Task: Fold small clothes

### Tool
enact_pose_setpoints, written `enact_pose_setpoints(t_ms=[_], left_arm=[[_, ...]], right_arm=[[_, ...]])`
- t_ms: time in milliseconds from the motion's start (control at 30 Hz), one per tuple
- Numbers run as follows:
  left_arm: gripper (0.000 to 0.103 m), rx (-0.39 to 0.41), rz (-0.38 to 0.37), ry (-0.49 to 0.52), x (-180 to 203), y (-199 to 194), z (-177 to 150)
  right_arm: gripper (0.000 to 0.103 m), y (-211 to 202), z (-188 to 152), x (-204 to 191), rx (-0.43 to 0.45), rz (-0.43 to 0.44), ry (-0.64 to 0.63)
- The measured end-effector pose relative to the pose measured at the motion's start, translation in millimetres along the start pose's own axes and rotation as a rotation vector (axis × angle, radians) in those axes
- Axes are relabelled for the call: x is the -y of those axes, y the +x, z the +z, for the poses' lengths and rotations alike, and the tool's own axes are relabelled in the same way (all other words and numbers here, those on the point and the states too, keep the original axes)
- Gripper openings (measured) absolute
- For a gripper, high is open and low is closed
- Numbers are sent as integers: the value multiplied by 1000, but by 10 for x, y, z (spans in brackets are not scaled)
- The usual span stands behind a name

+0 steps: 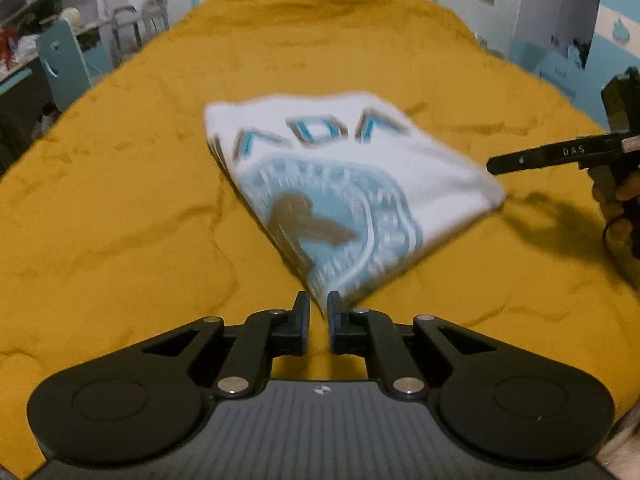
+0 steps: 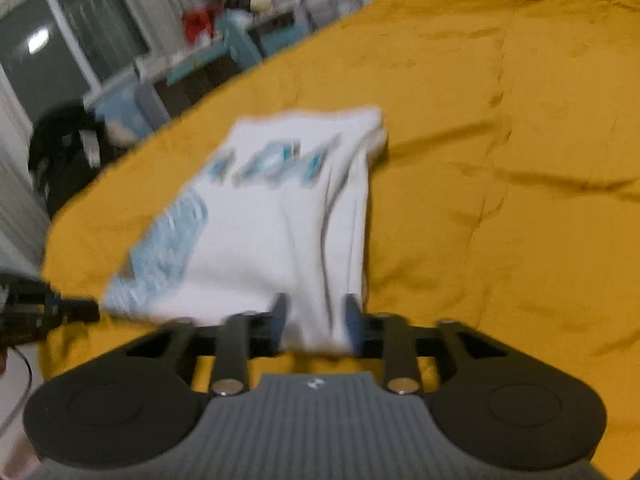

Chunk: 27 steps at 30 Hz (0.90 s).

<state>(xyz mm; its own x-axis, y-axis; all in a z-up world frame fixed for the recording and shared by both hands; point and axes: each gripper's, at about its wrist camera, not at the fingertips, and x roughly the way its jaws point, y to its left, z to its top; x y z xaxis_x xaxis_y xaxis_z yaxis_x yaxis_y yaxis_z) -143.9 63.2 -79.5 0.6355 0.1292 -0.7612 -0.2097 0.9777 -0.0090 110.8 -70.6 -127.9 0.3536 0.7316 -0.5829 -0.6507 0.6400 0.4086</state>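
Note:
A small white T-shirt with a blue and brown print lies folded on a mustard-yellow bed cover. My left gripper is shut on the shirt's near corner. My right gripper is shut on a bunched white edge of the same shirt. The right gripper also shows in the left wrist view at the shirt's right corner. The left gripper shows in the right wrist view at the shirt's left corner. Both views are blurred by motion.
The yellow cover is wrinkled and spreads all around the shirt. Beyond the bed's far left edge stand a blue chair, shelves and clutter. A window is at the far left.

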Motion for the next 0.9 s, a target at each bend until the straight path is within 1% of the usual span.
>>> enact_pose_setpoints(t_ms=[33, 100, 133, 200, 267, 300, 367, 433, 467, 500, 533, 567, 600, 667, 700, 733, 800, 833, 900], left_arm=[[10, 28, -15, -20, -21, -58, 58], [16, 74, -65, -63, -44, -85, 168], [16, 86, -93, -84, -49, -54, 223], [16, 93, -146, -128, -45, 75, 297], [16, 88, -186, -176, -45, 235, 312], [16, 82, -189, -198, -46, 298, 298], [16, 61, -170, -223, -33, 435, 268], [16, 43, -172, -258, -46, 535, 214], [16, 31, -166, -265, -48, 579, 192], [16, 21, -158, -266, -52, 610, 168], [16, 17, -152, -272, -64, 634, 136], [16, 14, -156, -284, -83, 653, 120], [16, 11, -165, -300, -110, 660, 113], [17, 16, -177, -319, -150, 638, 106], [17, 12, -173, -320, -155, 643, 109], [17, 8, -169, -321, -152, 651, 109], [17, 5, -162, -318, -133, 673, 109], [17, 3, -161, -316, -128, 680, 111], [18, 5, -162, -318, -128, 642, 143]], right_arm=[[45, -32, 91, 5, 31, 12, 16], [46, 1, 293, 27, 72, 33, 47], [46, 62, 381, 29, 89, 27, 51], [45, 274, 536, 23, 105, 1, 42], [43, 491, 627, 25, 95, -10, 44], [40, 598, 656, 29, 80, -10, 50], [32, 835, 689, 45, 36, -32, 62], [32, 1004, 693, 61, 4, -51, 74], [29, 1064, 681, 77, -6, -56, 81], [24, 1105, 665, 96, -17, -59, 84], [6, 1133, 654, 124, -23, -53, 92], [2, 1123, 650, 139, -15, -45, 108], [1, 1096, 653, 129, 2, -48, 112], [0, 982, 689, 67, 51, -64, 79], [0, 972, 691, 43, 55, -71, 64], [0, 1020, 680, 45, 35, -85, 56], [0, 1198, 594, 118, -33, -113, 45], [0, 1261, 551, 175, -51, -107, 52], [1, 1230, 522, 257, -28, -83, 103]])
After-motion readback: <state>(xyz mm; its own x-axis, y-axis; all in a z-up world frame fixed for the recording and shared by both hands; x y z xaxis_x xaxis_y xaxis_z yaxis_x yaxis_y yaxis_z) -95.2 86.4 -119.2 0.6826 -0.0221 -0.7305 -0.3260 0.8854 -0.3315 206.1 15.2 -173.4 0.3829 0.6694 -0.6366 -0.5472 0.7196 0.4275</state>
